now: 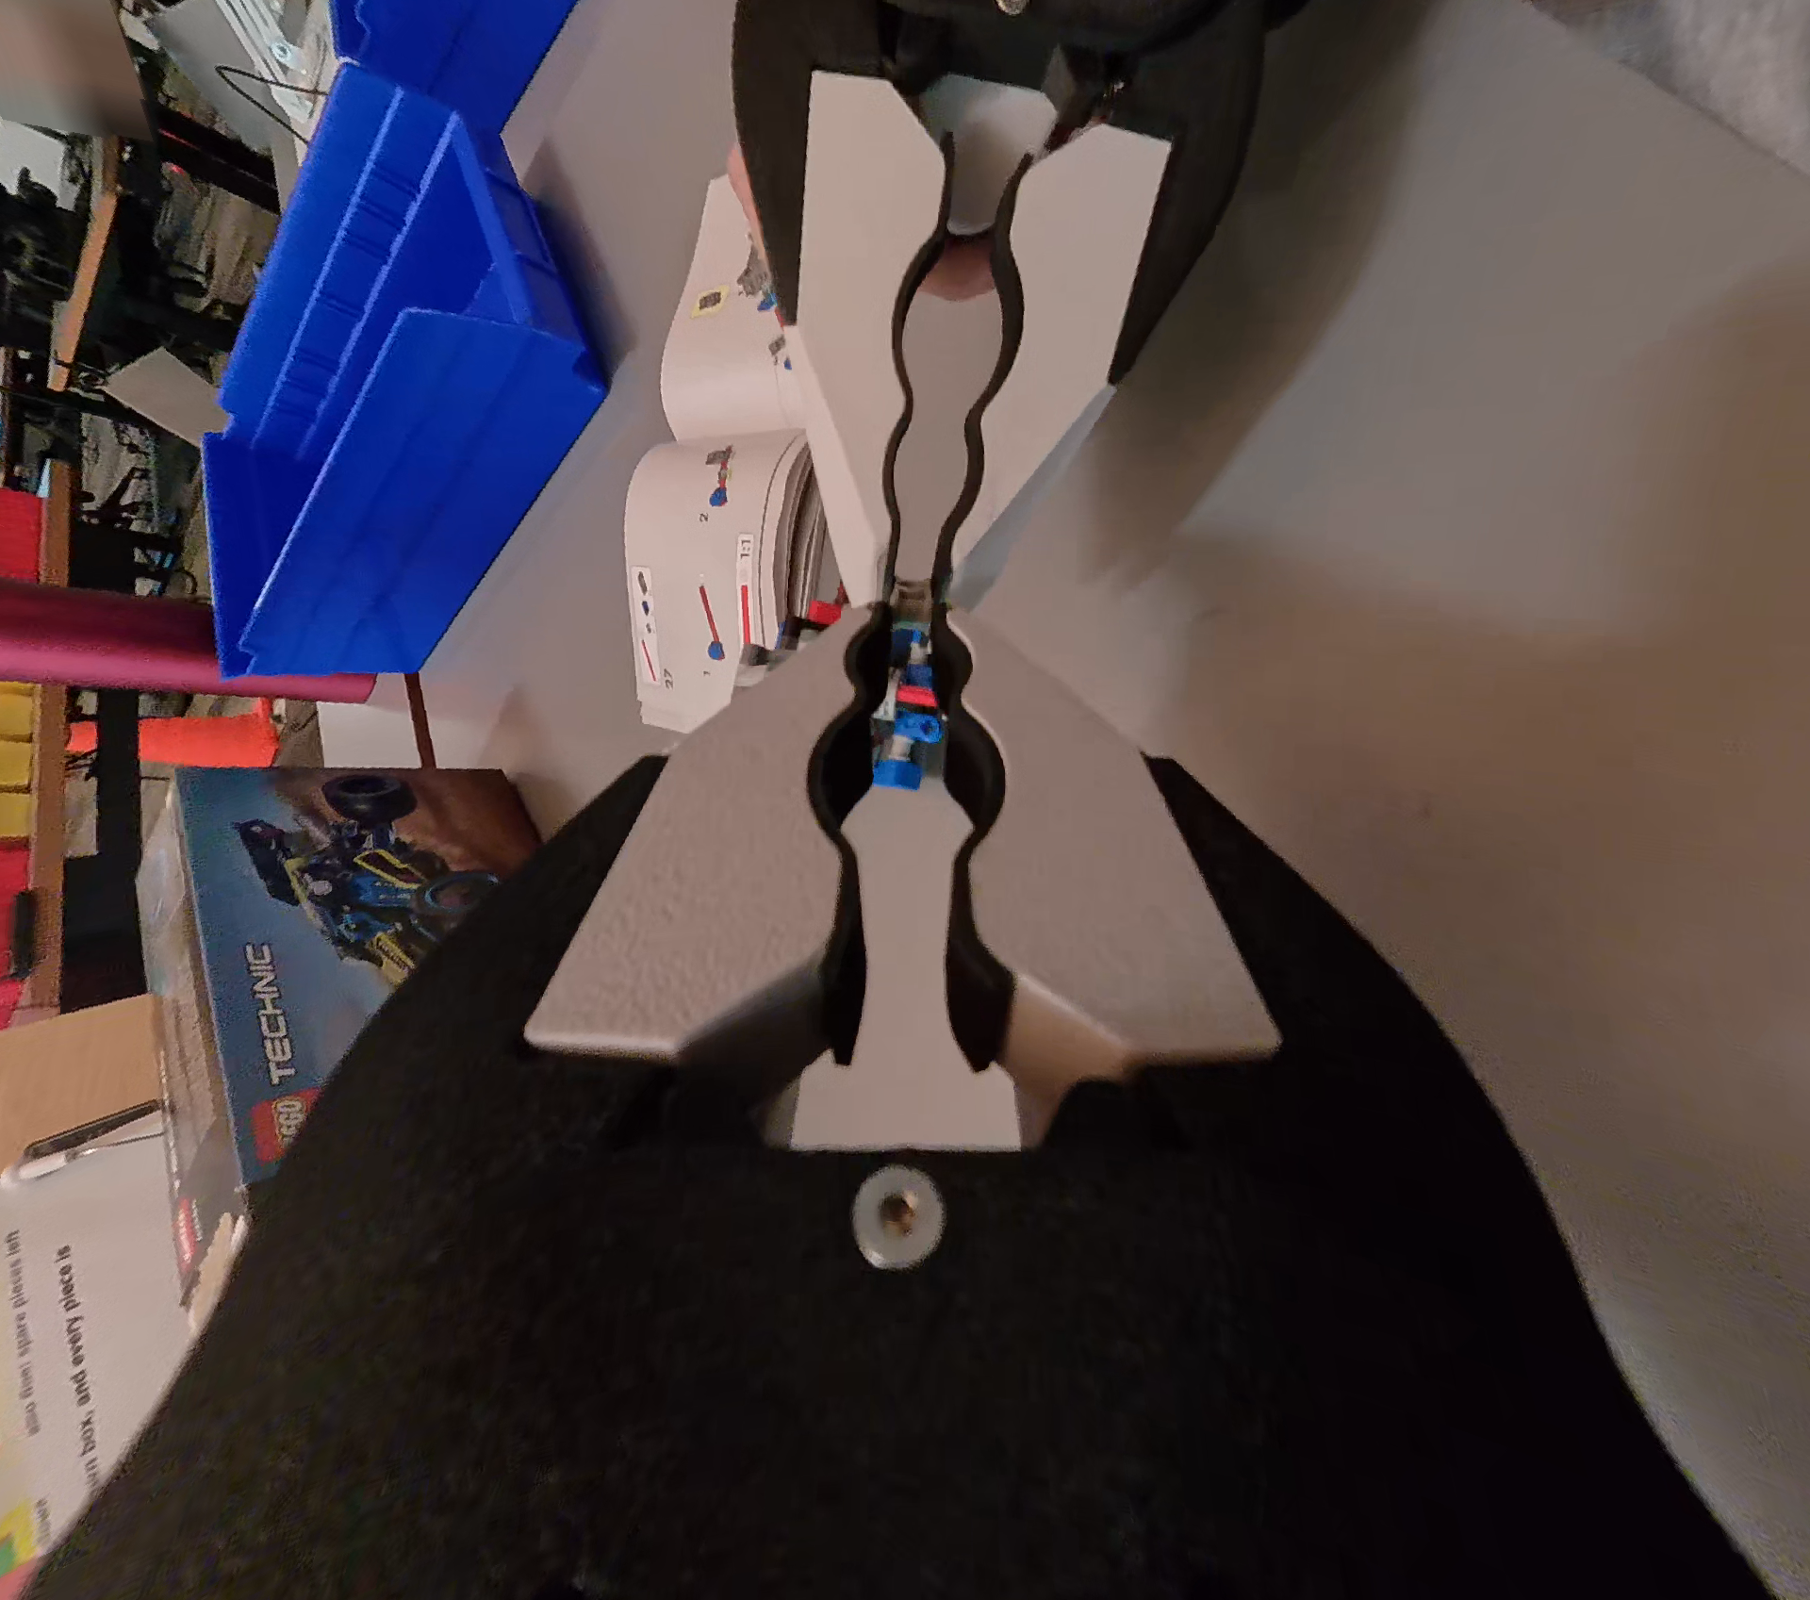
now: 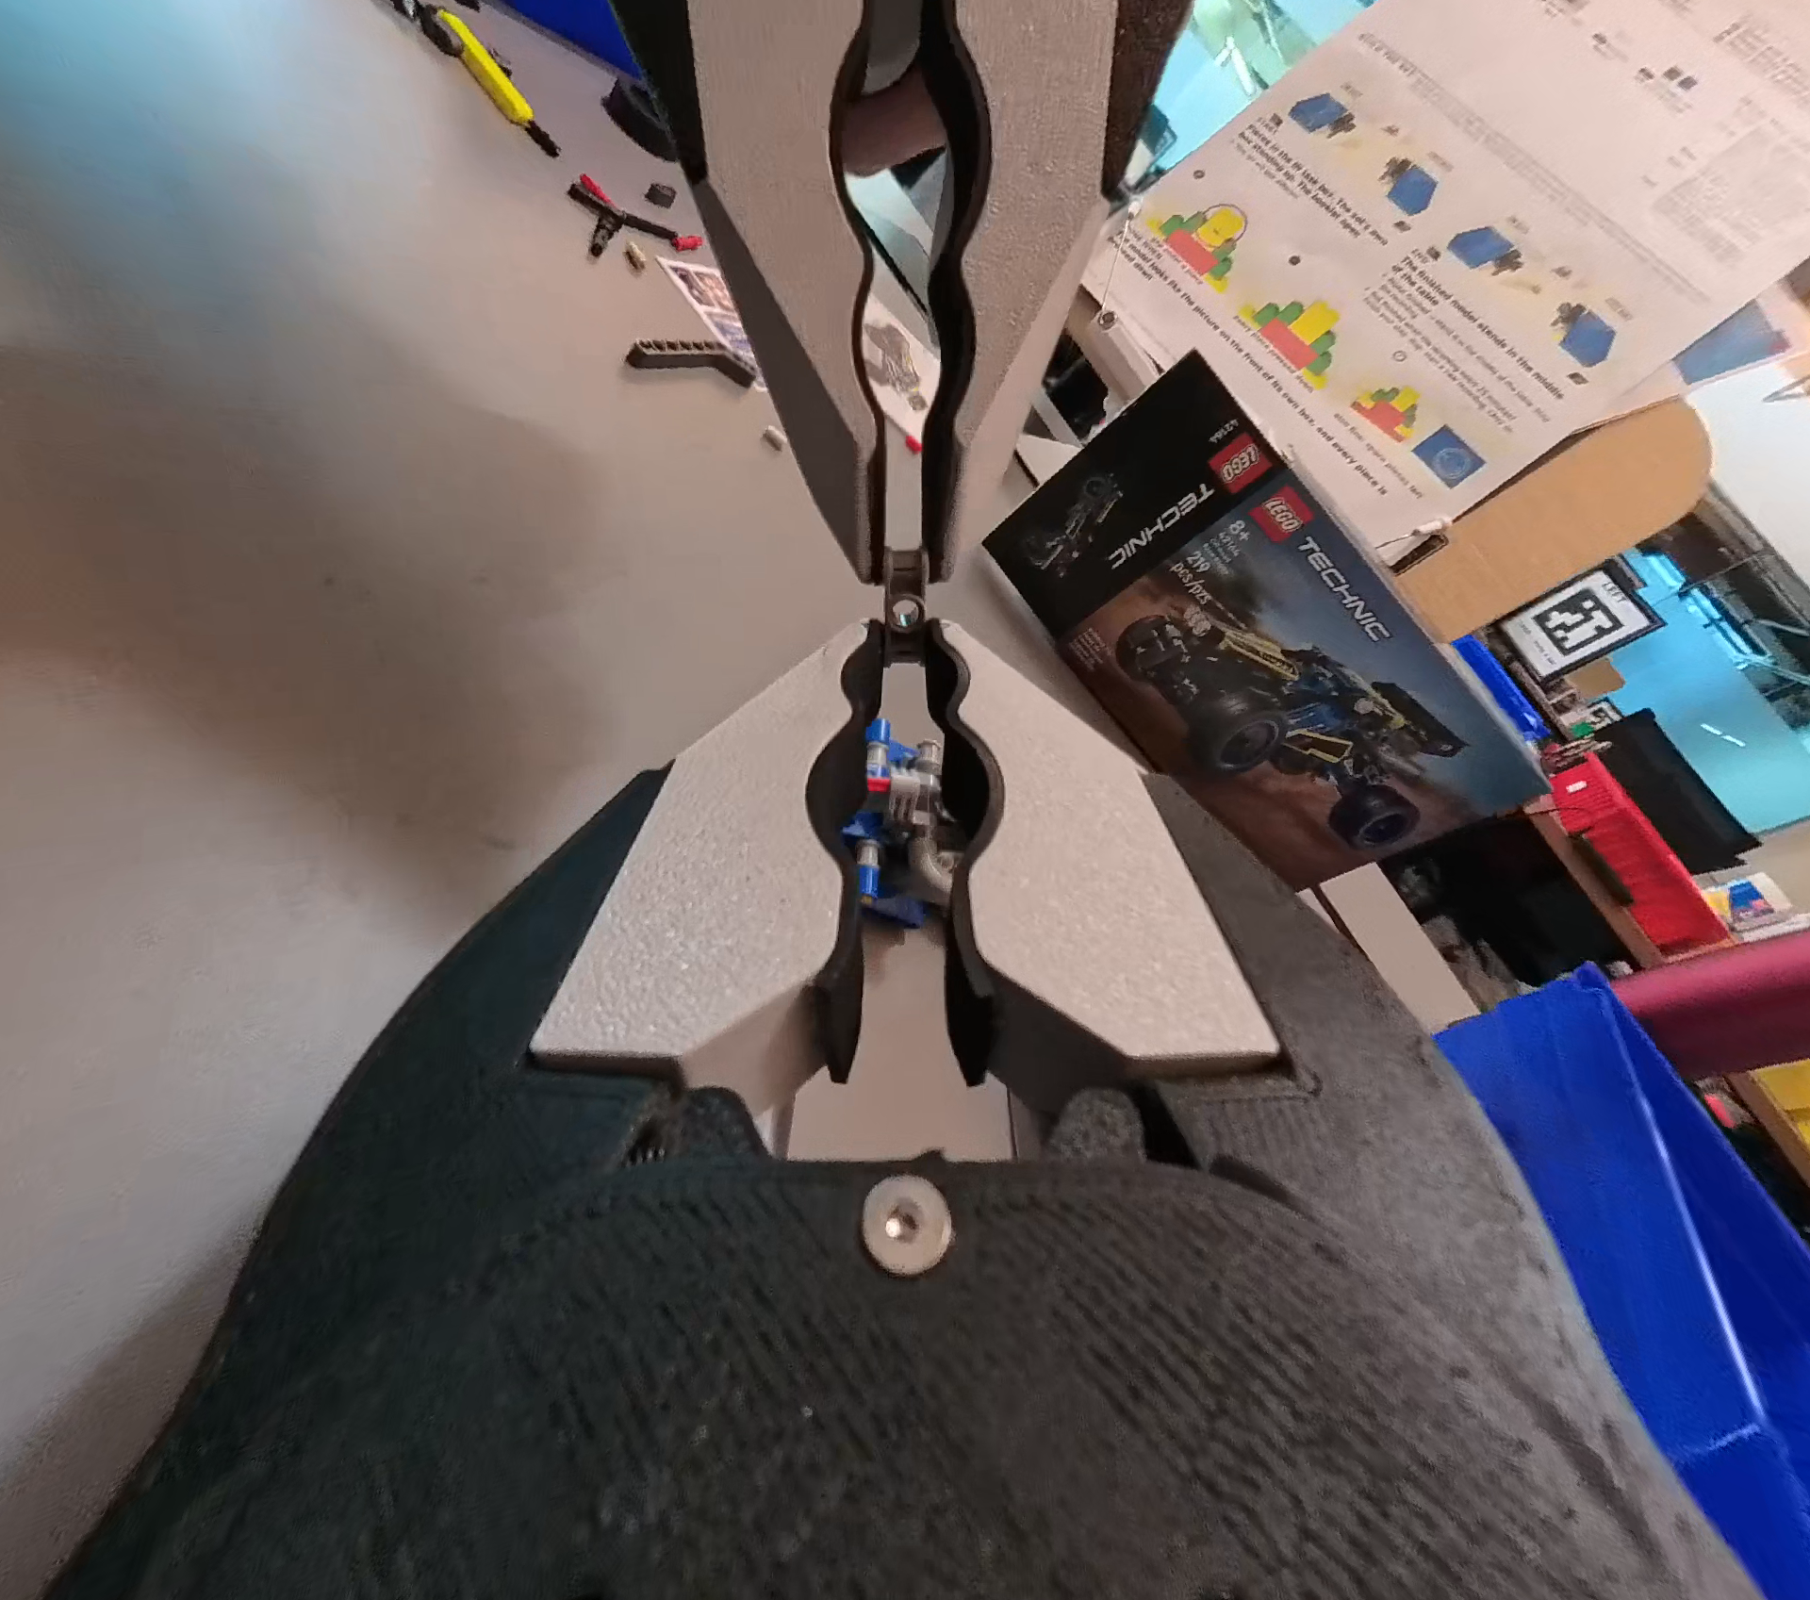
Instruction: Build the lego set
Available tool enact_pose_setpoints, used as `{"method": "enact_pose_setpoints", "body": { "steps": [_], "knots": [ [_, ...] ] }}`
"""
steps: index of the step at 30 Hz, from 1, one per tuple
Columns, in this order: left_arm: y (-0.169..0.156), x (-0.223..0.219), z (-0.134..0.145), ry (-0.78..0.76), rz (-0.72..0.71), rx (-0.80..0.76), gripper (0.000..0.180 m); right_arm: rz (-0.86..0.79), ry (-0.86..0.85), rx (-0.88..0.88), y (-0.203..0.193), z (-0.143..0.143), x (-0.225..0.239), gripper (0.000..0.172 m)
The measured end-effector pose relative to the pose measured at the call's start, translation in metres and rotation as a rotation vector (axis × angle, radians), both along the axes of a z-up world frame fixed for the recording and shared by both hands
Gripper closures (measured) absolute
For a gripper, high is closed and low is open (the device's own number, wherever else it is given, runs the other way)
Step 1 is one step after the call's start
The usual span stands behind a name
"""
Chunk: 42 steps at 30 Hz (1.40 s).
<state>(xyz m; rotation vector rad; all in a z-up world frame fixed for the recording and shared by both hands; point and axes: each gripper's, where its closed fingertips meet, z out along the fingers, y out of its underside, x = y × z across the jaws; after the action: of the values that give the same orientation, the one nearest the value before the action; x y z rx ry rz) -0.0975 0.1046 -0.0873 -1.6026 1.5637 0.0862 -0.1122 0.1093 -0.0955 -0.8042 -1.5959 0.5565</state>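
**Two grippers, one tiny brick build, tip to tip**

Above the grey bench (image 2: 245, 671), well in from its edges, the two grippers meet nose to nose with a small brick assembly (image 1: 906, 720) caught between them. The left gripper (image 1: 916, 632) and the right gripper (image 2: 906, 637) are both clenched on it: in the right wrist view a black connector piece (image 2: 906, 598) with a round hole bridges the two pairs of fingertips, and each pair is pinched onto one end of it.

The build itself is a knot of blue, grey, red and black parts, with blue pins sticking out and a grey elbow-looking bit lower down. Most of it hangs beneath the connector, in the hollow between the fingers, so I can't see all of it.

My guess on handling: super light, stiff plastic, fairly slick, and only friction-fitted, so a twist or hard squeeze could pop parts off. The black connector looks like the sane place to hold, flat faces against the pads.

Around it: an open instruction booklet (image 1: 705, 554) on the bench, blue bins (image 1: 392, 426) toward the far edge, the kit box (image 2: 1273, 652) at the bench edge, and loose parts (image 2: 627, 231) scattered farther off.
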Motion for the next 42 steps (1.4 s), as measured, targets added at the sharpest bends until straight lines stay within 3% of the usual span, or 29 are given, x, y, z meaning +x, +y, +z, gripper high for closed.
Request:
{"method": "enact_pose_setpoints", "body": {
  "steps": [2,6,7,11,17,23,31,42],
  "knots": [
    [0.006,-0.005,-0.003,0.005,0.033,0.015,0.176,-0.05,0.025,0.029,0.009,0.001,0.002,0.157],
    [0.021,-0.024,-0.017,0.015,0.091,0.046,0.176,-0.145,0.028,-0.093,0.032,-0.001,0.004,0.075],
    [0.024,-0.024,-0.02,0.018,0.092,0.054,0.176,-0.138,-0.001,-0.117,0.034,-0.007,0.002,0.065],
    [0.033,-0.023,-0.034,0.083,0.073,0.063,0.176,-0.112,-0.133,-0.083,0.036,-0.034,-0.008,0.064],
    [0.043,-0.026,-0.042,0.119,0.071,0.041,0.175,-0.13,-0.23,0.012,0.046,-0.052,-0.017,0.062],
    [0.047,-0.025,-0.045,0.141,0.058,0.024,0.175,-0.076,-0.237,-0.083,0.043,-0.056,-0.018,0.077],
    [0.051,-0.025,-0.047,0.189,0.045,-0.002,0.175,-0.069,-0.204,-0.045,0.042,-0.056,-0.021,0.102],
    [0.05,-0.025,-0.046,0.209,0.047,-0.003,0.175,-0.106,-0.208,-0.032,0.042,-0.057,-0.017,0.102]
  ]
}}
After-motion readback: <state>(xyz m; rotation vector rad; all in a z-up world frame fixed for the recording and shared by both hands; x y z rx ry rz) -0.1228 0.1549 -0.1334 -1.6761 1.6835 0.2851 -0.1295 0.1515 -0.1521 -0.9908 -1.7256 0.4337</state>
